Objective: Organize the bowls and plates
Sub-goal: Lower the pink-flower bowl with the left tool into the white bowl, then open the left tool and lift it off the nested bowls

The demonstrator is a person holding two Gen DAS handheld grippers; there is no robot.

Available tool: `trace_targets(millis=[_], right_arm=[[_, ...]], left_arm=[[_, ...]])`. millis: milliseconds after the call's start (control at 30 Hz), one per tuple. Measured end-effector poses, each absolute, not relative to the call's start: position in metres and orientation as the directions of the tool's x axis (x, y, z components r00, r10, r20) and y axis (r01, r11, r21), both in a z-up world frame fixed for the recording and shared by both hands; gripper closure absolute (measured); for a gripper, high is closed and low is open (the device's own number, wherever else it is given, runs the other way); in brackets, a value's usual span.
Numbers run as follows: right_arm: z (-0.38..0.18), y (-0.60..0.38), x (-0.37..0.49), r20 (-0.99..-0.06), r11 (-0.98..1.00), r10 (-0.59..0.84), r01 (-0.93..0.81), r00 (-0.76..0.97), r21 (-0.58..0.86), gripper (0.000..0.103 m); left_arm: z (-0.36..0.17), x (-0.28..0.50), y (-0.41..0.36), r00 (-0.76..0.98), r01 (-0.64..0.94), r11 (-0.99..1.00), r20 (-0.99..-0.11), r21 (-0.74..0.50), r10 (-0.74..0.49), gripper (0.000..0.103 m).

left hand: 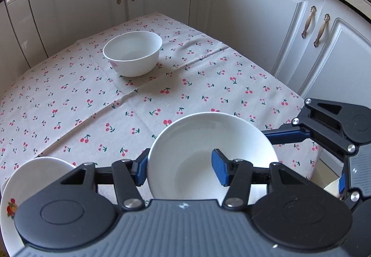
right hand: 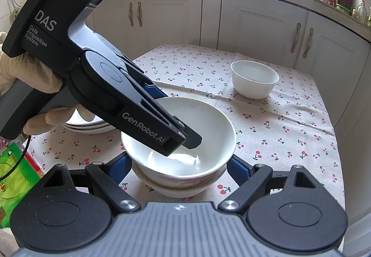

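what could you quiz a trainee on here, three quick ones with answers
1. True or false: the top bowl sits directly on the tablecloth.
2. Where are the left gripper fingers? a) one inside and one outside the top bowl's rim, b) around the lone bowl, c) on the stacked plates.
3. How many bowls are on the table?

Key: 1 false, it is nested in a patterned bowl. 2 a. 3 three.
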State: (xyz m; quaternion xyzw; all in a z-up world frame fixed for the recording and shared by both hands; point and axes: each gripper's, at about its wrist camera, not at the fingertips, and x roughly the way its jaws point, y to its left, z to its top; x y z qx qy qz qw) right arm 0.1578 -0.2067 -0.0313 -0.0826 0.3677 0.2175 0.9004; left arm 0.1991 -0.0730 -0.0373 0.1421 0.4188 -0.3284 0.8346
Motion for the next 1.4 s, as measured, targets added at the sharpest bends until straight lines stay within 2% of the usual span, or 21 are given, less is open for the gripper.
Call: trace_targets(millis=[267, 567, 700, 833, 933, 1267, 1400], right_arm=[[-0.034, -0.206, 0.159, -0.701, 0.893, 0.327, -0.450, 0.634, 0.010, 0.011], [-0.030, -0.211, 0.158, -0.688, 0.892, 0.360, -0.448, 0.630, 0.056, 0.006], [-0.024, -0.212, 0.153, -0.665, 0.891, 0.359, -0.452, 0.655, 0.036, 0.002], [-0.017, -0.210, 0.151, -0.648, 0.886, 0.364, -0.462, 0.668, 0.021, 0.000], [-0.015, -0.209, 0.152, -0.646, 0.888, 0.356, -0.459, 0.675, 0.011, 0.000], [-0.005, -0.218, 0.163, -0.625, 0.899, 0.347, -0.438, 0.699, 0.010, 0.000], [0.001, -0.224, 0.175, -0.611, 0.899, 0.343, -0.439, 0.714, -0.008, 0.000]], left_arm=[[-0.040, 0.200, -0.073, 0.431, 0.667, 0.744, -0.791, -0.044, -0.433, 0.049], [-0.035, 0.195, -0.067, 0.449, 0.672, 0.740, -0.781, -0.026, -0.435, 0.042], [-0.032, 0.193, -0.063, 0.460, 0.668, 0.744, -0.775, -0.019, -0.433, 0.029], [-0.027, 0.191, -0.060, 0.472, 0.674, 0.739, -0.763, -0.012, -0.442, 0.027], [-0.022, 0.192, -0.056, 0.491, 0.670, 0.743, -0.747, -0.005, -0.448, 0.017], [-0.001, 0.223, -0.054, 0.546, 0.643, 0.766, -0.713, 0.020, -0.440, 0.016], [0.007, 0.242, -0.059, 0.562, 0.633, 0.774, -0.700, 0.022, -0.441, 0.012]])
